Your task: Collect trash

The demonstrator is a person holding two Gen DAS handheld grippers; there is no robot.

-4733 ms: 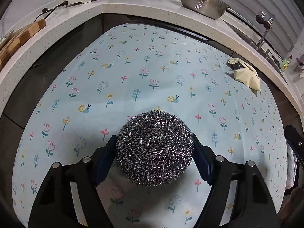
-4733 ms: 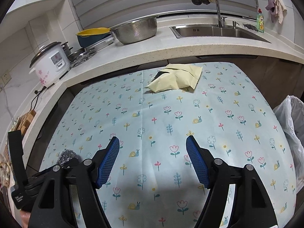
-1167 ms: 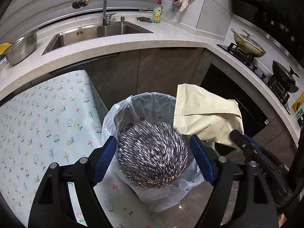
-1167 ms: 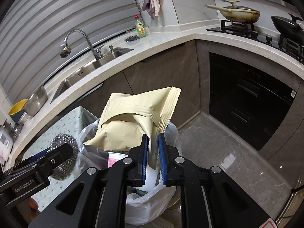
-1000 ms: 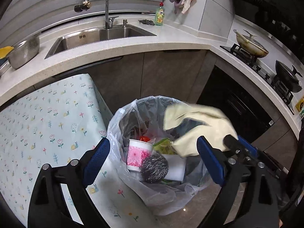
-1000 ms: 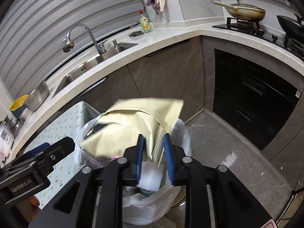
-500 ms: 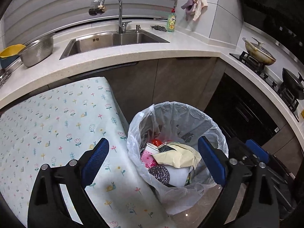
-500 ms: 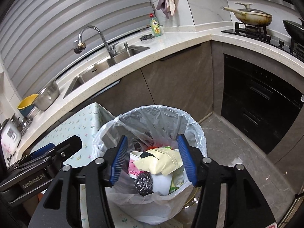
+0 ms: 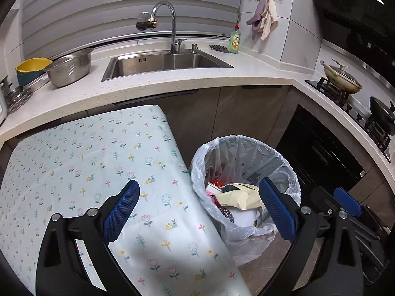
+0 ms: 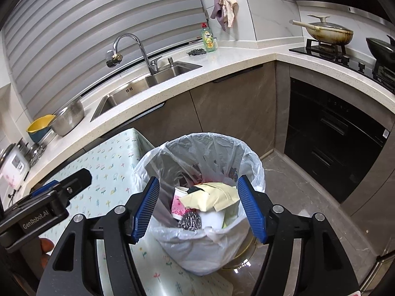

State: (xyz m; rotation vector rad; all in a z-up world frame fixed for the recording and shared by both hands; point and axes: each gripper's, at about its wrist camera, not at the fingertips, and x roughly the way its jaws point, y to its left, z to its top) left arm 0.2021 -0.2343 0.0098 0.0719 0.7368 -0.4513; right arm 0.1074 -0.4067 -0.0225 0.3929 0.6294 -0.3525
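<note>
Left wrist view, left to right:

- Yellow bowl [image 9: 33,64] and steel colander [image 9: 70,67], touching, on the pale kitchen surface [image 9: 246,74] beside the sink.
- Table surface with flower-print cloth [image 9: 86,162]; nothing lies on the part in view.
- Left hand-held gripper [image 9: 197,209]: released, jaws spread wide, nothing between the blue pads. One finger hangs over the cloth, the other over the bin's near rim.
- Sink [image 9: 163,61] with curved tap [image 9: 160,14].
- Trash bin lined with a clear bag [image 9: 246,153], on the floor just beside the table edge. Contents: cream wrapper [image 9: 237,199] on top, steel scourer [image 9: 226,213] under its left side, white paper below, a red scrap toward the back.
- Green detergent bottle [image 9: 235,40]; cloths [image 9: 263,18] hanging on the wall.
- Part of the right hand-held gripper, lower right, blue pad showing.
- Lidded pan [image 9: 342,76] and dark wok [image 9: 382,116] on the hob.

Right wrist view, left to right:

- Left hand-held gripper body, black, over the flowered cloth; fingertips of a person's hand [image 10: 45,246] beneath it.
- Right hand-held gripper [image 10: 198,207]: jaws opening, nothing between them, pads touching nothing, set above the bin mouth.
- In the bin, seen between its fingers: pink-flowered paper cup [image 10: 178,203] at left, scourer in front of it, cream wrapper lying across the top, a white item beside the scourer.
- Dark oven front [image 10: 333,128] under the hob, right.
</note>
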